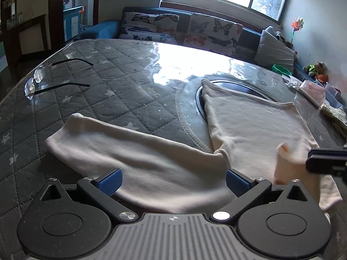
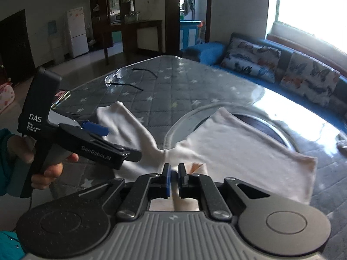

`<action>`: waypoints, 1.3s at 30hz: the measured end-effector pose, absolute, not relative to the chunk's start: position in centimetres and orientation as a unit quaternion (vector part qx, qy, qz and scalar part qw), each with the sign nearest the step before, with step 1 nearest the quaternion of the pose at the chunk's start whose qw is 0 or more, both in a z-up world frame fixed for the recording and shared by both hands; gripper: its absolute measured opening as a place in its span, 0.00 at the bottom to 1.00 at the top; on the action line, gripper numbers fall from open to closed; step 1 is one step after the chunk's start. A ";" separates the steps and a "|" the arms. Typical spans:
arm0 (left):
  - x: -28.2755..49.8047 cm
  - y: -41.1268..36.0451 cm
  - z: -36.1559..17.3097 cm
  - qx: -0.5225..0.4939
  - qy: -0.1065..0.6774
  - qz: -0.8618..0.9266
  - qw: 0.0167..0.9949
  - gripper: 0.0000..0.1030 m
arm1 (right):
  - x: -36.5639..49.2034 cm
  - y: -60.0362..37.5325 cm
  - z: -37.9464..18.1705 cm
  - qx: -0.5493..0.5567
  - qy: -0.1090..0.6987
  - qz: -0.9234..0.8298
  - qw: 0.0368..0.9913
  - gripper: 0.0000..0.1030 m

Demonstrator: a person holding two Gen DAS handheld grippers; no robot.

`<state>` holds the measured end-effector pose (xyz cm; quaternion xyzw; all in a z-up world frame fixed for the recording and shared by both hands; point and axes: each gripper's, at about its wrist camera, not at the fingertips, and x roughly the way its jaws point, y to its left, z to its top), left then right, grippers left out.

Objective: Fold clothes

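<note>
Pinching garment [image 2: 238, 151] | right gripper [image 2: 174, 181] view only | left gripper [image 1: 173, 181] spread

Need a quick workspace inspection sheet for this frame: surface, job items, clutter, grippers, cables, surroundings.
Surface: grey quilted star-print table cover under glossy clear sheet, strong window glare.
Job's things: cream long-sleeved cloth garment lying spread out, one sleeve stretched toward the left.
Clutter: clear-lens black-armed glasses; green bowl; bags at the far right edge.
Grippers: left gripper open over the sleeve; right gripper shut on a fold of the garment.
Cables: thin cord below the left handle.
Surroundings: blue sofa with butterfly-print cushions, bright window, white fridge.
</note>
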<state>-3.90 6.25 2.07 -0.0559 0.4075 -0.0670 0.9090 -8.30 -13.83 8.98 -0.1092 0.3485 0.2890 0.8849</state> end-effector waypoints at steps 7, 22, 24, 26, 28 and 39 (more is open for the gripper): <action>-3.8 5.8 2.0 -0.059 0.407 -0.073 0.908 1.00 | -8.4 -13.8 9.2 -0.110 0.349 0.296 0.882 0.11; -3.4 -0.5 2.0 0.001 0.398 -0.174 0.901 0.91 | -9.9 -25.6 10.1 -0.171 0.390 0.170 0.889 0.27; -3.4 -1.2 1.7 0.010 0.402 -0.183 0.897 0.91 | -10.3 -26.9 9.5 -0.172 0.401 0.162 0.885 0.30; -3.4 -1.7 1.5 0.018 0.402 -0.188 0.896 0.91 | -11.0 -28.0 8.7 -0.178 0.415 0.159 0.878 0.32; -3.2 -2.3 1.2 0.030 0.407 -0.188 0.893 0.91 | -11.7 -28.8 7.6 -0.184 0.430 0.160 0.869 0.34; -3.0 -3.8 1.0 0.066 0.405 -0.192 0.891 0.41 | -13.5 -30.3 4.7 -0.145 0.451 0.191 0.860 0.33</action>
